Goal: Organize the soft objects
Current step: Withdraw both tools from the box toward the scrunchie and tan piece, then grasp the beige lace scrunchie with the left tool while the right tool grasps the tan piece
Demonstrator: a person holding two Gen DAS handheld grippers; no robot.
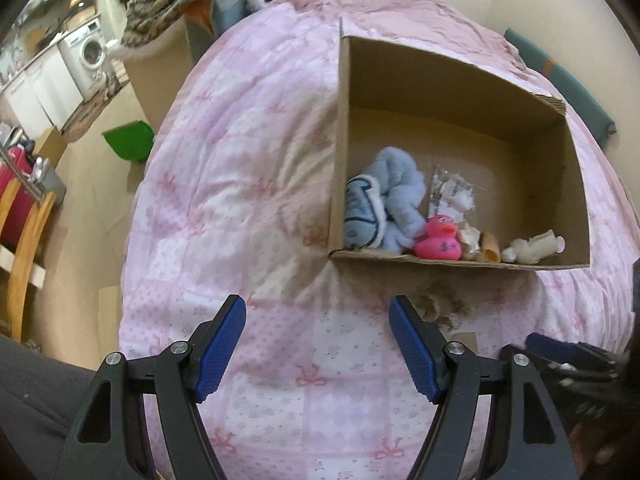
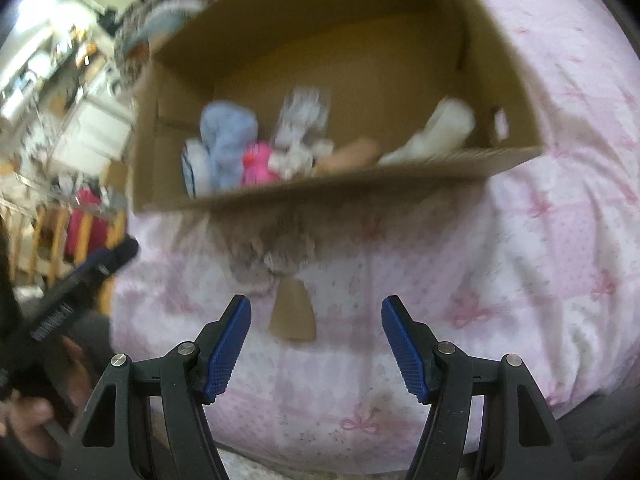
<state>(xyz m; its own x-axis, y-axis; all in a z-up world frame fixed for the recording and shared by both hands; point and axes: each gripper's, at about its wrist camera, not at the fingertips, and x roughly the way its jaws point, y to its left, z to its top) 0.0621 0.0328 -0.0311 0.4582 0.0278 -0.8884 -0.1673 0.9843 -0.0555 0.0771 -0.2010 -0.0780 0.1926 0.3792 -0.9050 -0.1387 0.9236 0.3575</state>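
From the left wrist, the left gripper [image 1: 318, 344] stood wide and empty over the pink quilt [image 1: 240, 160]; the brown cardboard box [image 1: 340, 140] already held a blue plush toy [image 1: 394, 200] and a pink rubber duck [image 1: 436, 240]. From the right wrist, the right gripper [image 2: 316, 344], equally wide and empty, faced a grey fluffy tuft with a tan cardboard tag [image 2: 276, 276] left outside the box.

The left gripper [image 1: 318, 316] angles steeply downward with its blue-padded jaws spread wide and nothing between them. The right gripper [image 2: 316, 316] tilts down just as steeply, its jaws likewise parted and empty. The two are close side by side: each shows at the edge of the other's view, and the person's hand [image 2: 38, 412] is wrapped around the left gripper's handle.
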